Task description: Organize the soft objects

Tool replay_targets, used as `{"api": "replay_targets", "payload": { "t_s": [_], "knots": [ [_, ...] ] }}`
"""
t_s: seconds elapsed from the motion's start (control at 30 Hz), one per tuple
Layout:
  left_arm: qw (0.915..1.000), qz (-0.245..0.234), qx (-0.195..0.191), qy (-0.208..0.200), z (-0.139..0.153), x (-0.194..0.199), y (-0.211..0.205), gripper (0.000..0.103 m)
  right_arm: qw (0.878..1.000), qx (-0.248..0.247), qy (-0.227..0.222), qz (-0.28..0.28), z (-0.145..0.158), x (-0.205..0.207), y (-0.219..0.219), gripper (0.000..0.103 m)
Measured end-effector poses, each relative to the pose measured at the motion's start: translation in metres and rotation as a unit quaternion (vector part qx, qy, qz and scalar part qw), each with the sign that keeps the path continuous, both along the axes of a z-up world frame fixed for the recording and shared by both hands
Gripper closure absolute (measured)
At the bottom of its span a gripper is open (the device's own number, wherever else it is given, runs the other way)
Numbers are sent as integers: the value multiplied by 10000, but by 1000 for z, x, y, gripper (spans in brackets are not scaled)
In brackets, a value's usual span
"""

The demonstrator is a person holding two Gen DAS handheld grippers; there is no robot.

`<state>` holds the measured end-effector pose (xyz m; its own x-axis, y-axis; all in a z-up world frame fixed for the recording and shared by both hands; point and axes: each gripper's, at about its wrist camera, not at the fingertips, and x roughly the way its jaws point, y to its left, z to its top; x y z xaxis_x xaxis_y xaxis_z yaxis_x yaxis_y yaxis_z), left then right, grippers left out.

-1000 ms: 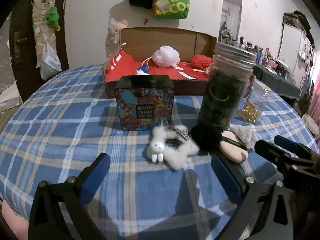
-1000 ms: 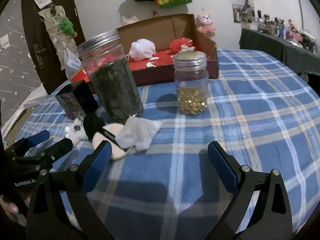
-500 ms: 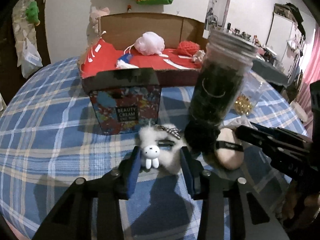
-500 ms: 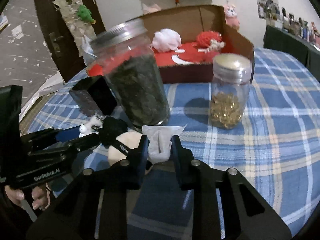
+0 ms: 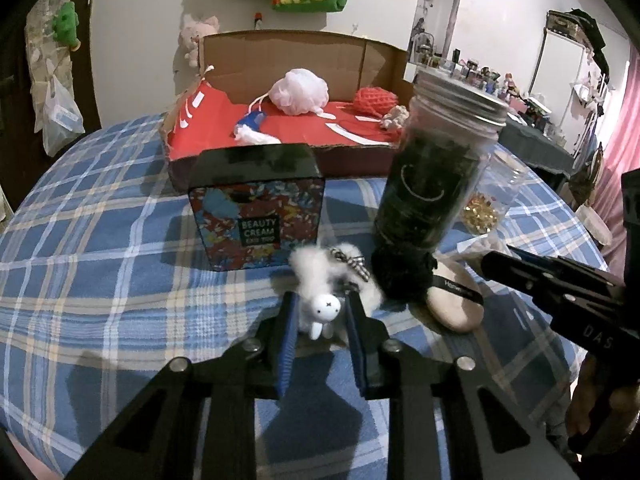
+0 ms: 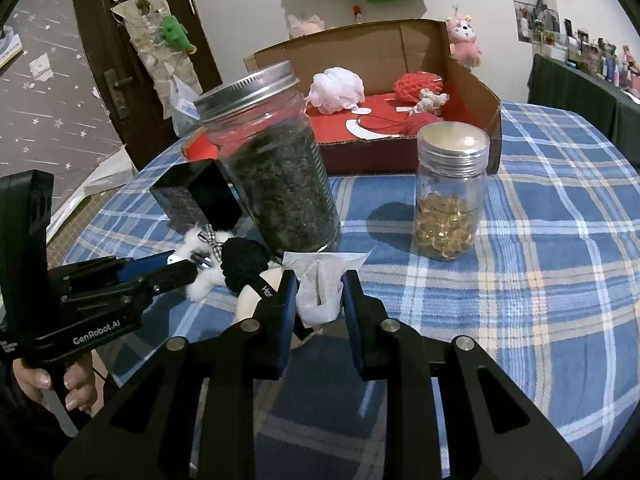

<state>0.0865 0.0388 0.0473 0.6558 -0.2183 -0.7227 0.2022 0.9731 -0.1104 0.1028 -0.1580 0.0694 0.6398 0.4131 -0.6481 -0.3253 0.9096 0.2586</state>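
Observation:
My left gripper [image 5: 320,312] is shut on a white fluffy bunny charm [image 5: 322,308] that lies on the plaid tablecloth. My right gripper [image 6: 318,292] is shut on a white gauze pouch [image 6: 320,292] in front of the tall jar. Between them lie a black pom-pom [image 5: 402,278] and a beige powder puff [image 5: 454,300]. A cardboard box with a red lining [image 5: 288,132] stands at the back and holds a pink bath pouf [image 5: 298,90], a red mesh ball [image 5: 374,100] and a small blue and white item [image 5: 250,128].
A tall jar of dark leaves [image 6: 276,168] stands just behind the soft things. A small jar of golden beads [image 6: 450,196] stands to its right. A black beauty cream box [image 5: 256,208] stands behind the bunny. Shelves and bags line the walls.
Both grippers moved forward and closed. The left one closed on the bunny charm, the right one on the gauze pouch. Nothing else moved.

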Motion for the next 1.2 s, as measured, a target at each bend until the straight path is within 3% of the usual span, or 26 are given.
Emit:
{"api": "replay_targets", "payload": {
  "t_s": [0.17, 0.2, 0.23, 0.3, 0.37, 0.67, 0.73, 0.8, 0.83, 1.13, 1.17, 1.2],
  "knots": [
    [10000, -18, -5, -11, 0, -2, 0, 78, 10000, 1, -13, -25, 1, -2, -2, 81],
    [10000, -5, -8, -8, 0, -2, 0, 73, 10000, 8, -5, -21, 0, -2, -2, 81],
    [10000, 3, 10, -3, -1, -1, 0, 67, 10000, 17, 4, -16, 0, -2, -3, 81],
    [10000, -2, -30, -35, -1, -3, 2, 30, 10000, 5, 4, -21, 0, -2, -3, 81],
    [9999, -39, -44, -90, -1, -6, 3, 22, 10000, 10, 57, -10, -2, -3, -5, 81],
    [9991, -231, 355, 73, -4, 10, -4, 22, 9992, 91, 377, -51, -16, 1, -16, 76],
    [9985, -303, 443, 102, -5, 14, -7, 22, 9992, 83, 393, -68, -17, 2, -17, 69],
    [9979, -355, 524, 130, -6, 17, -11, 22, 9992, 14, 387, -89, -17, 3, -16, 34],
    [9977, -372, 555, 146, -7, 18, -12, 22, 9993, 1, 352, -101, -17, 2, -17, 32],
    [9971, -374, 595, 277, -13, 27, -16, 24, 9995, -118, 170, -224, -14, 4, -19, 32],
    [9971, -384, 600, 271, -13, 27, -17, 28, 9995, -102, 179, -219, -15, 5, -19, 34],
    [9969, -404, 632, 243, -13, 26, -18, 33, 9996, -63, 191, -207, -16, 6, -19, 45]
  ]
}}
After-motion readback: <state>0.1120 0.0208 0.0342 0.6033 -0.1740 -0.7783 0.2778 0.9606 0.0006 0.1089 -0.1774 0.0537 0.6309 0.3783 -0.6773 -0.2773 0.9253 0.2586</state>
